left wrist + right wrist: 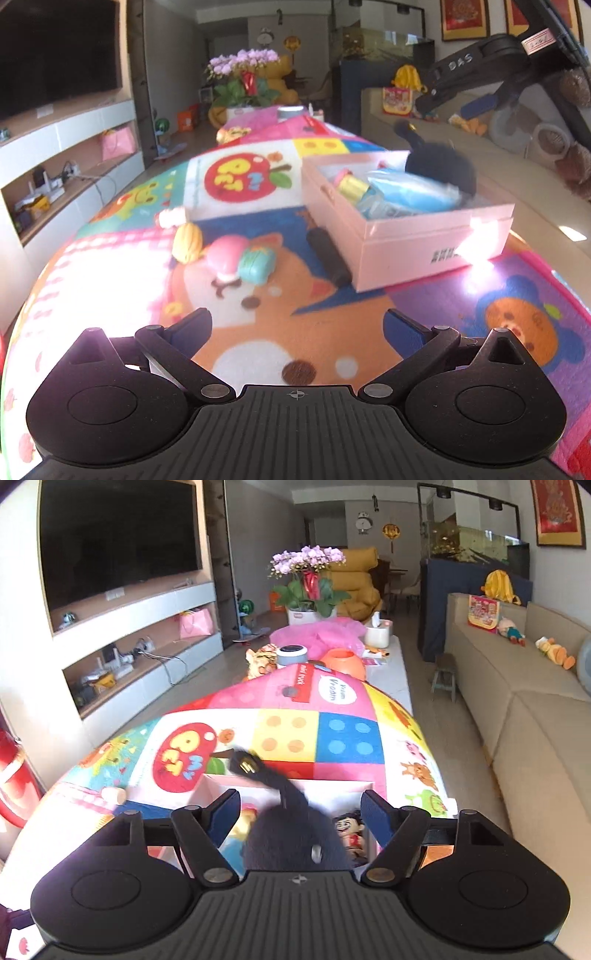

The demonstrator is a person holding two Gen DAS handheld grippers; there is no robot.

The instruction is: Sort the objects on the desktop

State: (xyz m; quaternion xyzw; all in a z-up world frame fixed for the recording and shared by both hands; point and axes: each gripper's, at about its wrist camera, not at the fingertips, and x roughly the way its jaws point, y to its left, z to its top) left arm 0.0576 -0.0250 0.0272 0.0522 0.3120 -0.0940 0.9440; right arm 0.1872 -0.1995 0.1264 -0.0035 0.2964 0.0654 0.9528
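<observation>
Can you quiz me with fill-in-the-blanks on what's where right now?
1. The black pouch sits in the ____ box.
2. The black cylinder lies on the mat, ____ the box.
3. The left gripper is ____.
4. The right gripper is ____.

Missing words: pink; beside; open; open

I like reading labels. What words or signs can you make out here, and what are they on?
"DAS": other hand-held gripper, seen from the left one.
"Vroom Vroom": white bubble on mat.
"mini truck": red strip on mat.
"PET": apple on mat.
Pink box print, wall pictures: unreadable.
</observation>
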